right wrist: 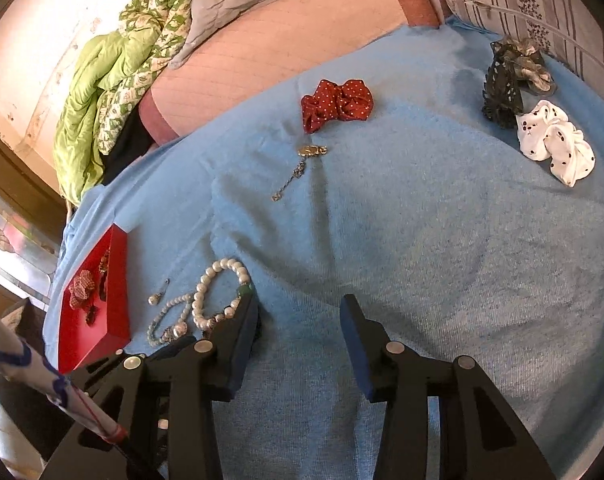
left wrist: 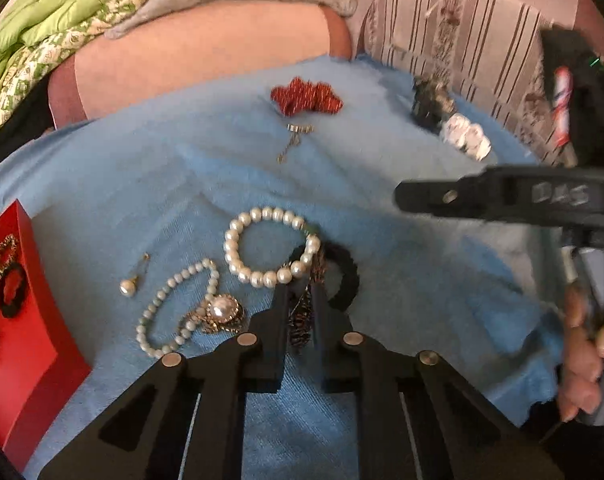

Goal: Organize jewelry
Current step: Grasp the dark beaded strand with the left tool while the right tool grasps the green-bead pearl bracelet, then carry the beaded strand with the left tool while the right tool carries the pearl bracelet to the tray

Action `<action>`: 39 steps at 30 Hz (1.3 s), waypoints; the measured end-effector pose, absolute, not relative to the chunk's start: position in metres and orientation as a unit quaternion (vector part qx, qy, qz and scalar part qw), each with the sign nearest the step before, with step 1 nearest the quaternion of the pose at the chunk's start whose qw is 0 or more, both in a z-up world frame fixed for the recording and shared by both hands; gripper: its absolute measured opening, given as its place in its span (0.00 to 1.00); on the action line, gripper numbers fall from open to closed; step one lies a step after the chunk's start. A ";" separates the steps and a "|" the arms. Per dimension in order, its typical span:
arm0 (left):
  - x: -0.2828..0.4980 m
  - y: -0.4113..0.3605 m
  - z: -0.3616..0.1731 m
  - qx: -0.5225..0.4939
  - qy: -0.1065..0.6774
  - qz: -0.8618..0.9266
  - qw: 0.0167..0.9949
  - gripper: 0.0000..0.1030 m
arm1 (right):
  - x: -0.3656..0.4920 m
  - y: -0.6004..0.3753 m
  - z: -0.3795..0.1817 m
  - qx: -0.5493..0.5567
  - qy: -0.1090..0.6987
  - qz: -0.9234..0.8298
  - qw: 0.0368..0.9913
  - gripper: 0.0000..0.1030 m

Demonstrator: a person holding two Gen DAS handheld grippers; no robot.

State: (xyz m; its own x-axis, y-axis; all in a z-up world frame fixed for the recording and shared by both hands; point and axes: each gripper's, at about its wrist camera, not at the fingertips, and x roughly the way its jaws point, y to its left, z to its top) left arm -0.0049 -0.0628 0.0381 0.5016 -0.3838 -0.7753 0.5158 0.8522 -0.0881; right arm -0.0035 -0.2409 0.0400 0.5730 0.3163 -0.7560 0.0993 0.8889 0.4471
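My left gripper [left wrist: 299, 290] is shut on a black and gold scrunchie [left wrist: 342, 280] lying on the blue towel [left wrist: 402, 272], right beside a pearl bracelet [left wrist: 270, 246]. A pearl necklace with a brooch [left wrist: 189, 316] and a pearl earring [left wrist: 129, 286] lie to its left. A red box [left wrist: 21, 320] with scrunchies inside stands at far left; it also shows in the right wrist view [right wrist: 113, 312]. My right gripper [right wrist: 297, 308] is open and empty above the towel, to the right of the pearls [right wrist: 217, 300].
A red dotted scrunchie [right wrist: 336, 104], a gold chain bracelet [right wrist: 302, 164], a dark lace scrunchie [right wrist: 510, 76] and a white dotted scrunchie [right wrist: 554, 140] lie farther back on the towel. Green bedding [right wrist: 113, 92] and pillows sit beyond.
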 end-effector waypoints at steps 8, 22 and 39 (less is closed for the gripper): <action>-0.003 -0.027 0.061 0.038 0.403 -0.258 0.877 0.10 | 0.027 -0.218 0.034 0.244 0.466 0.119 0.842 0.45; -0.007 -0.041 0.045 0.069 0.431 -0.289 0.852 0.47 | 0.070 -0.165 0.010 0.127 0.525 0.108 0.834 0.25; -0.008 -0.068 0.031 0.112 0.418 -0.254 0.865 0.05 | 0.040 -0.190 0.070 0.153 0.390 0.145 0.896 0.10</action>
State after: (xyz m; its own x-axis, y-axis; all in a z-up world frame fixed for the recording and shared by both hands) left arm -0.0078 -0.0678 0.0308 0.5225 -0.3453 -0.7796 0.5325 0.8462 -0.0179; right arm 0.0400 -0.1902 0.0704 0.6536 0.3790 -0.6551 -0.1400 0.9112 0.3875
